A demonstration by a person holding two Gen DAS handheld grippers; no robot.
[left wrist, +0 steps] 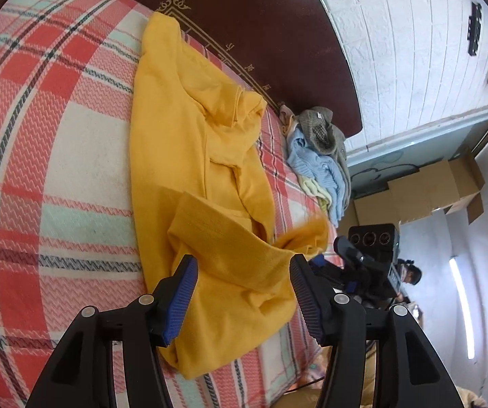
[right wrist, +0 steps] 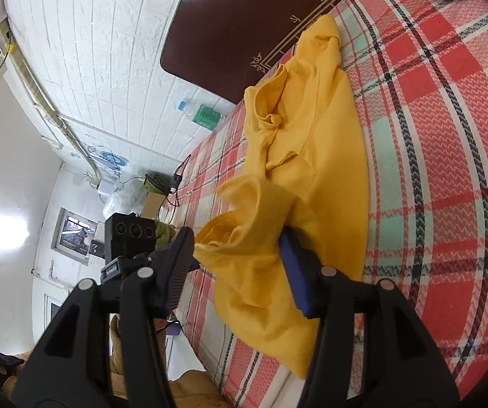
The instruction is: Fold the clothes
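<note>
Yellow garment (left wrist: 189,142) (rumpled) lies on plaid bedspread (left wrist: 50,129).

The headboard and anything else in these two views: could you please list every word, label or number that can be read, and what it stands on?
Gold characters along the dark headboard border: present, but too small and warped to read.
Green label on the bottle by the wall: too blurred to read.
Yellow garment: no print visible.
Nothing else carries legible text.

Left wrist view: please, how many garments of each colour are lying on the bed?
Yellow garment: 1
Light blue garment: 1
Grey garment: 1
Pale yellow garment: 1
Total: 4 that can be told apart; the pile by the headboard may hide more.
</note>
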